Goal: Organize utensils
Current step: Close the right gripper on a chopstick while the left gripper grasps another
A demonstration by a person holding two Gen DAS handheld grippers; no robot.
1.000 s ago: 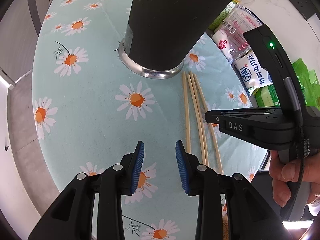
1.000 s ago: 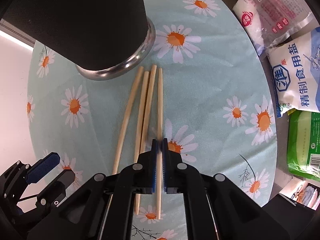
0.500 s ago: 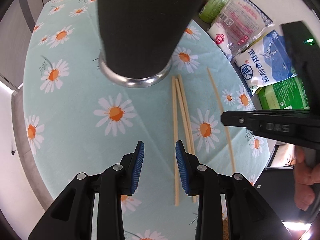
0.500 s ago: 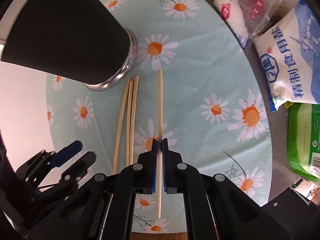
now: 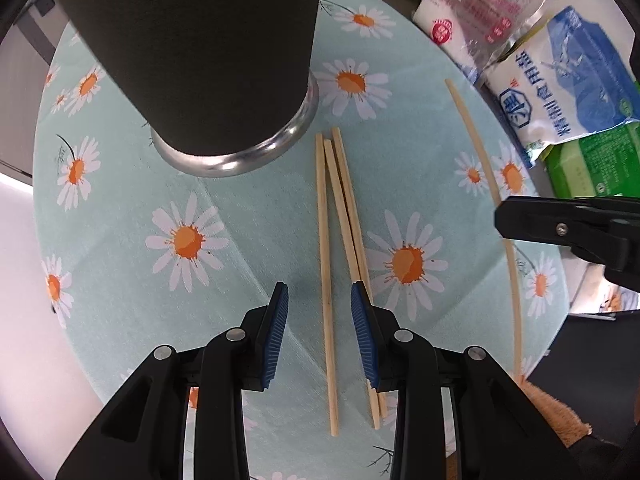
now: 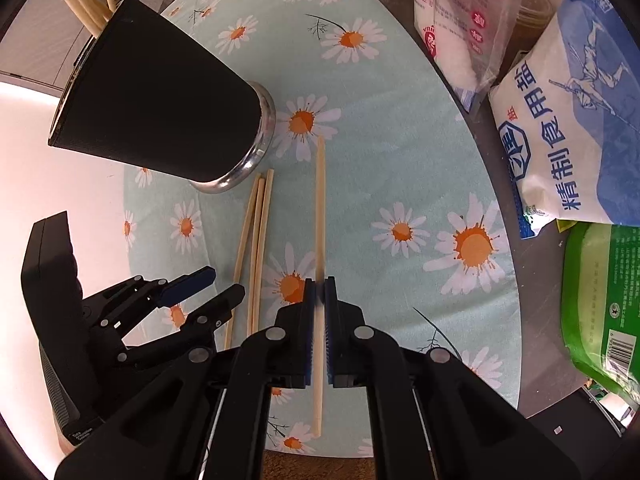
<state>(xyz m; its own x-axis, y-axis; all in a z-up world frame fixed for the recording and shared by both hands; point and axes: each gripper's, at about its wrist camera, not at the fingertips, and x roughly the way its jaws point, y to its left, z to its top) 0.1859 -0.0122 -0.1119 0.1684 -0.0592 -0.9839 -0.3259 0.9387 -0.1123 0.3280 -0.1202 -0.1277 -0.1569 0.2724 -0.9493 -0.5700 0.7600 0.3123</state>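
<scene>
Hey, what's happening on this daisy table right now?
A person is tidying chopsticks using two grippers. The right hand-held gripper is shut on a single chopstick, held apart from the rest. The left hand-held gripper is open above three chopsticks lying on the daisy tablecloth, one showing between its jaws. The black utensil holder beside them already has chopsticks in it.

A round table (image 6: 420, 168) under a daisy-print cloth (image 5: 240, 220), bright white floor (image 6: 24, 128) beside it.
</scene>
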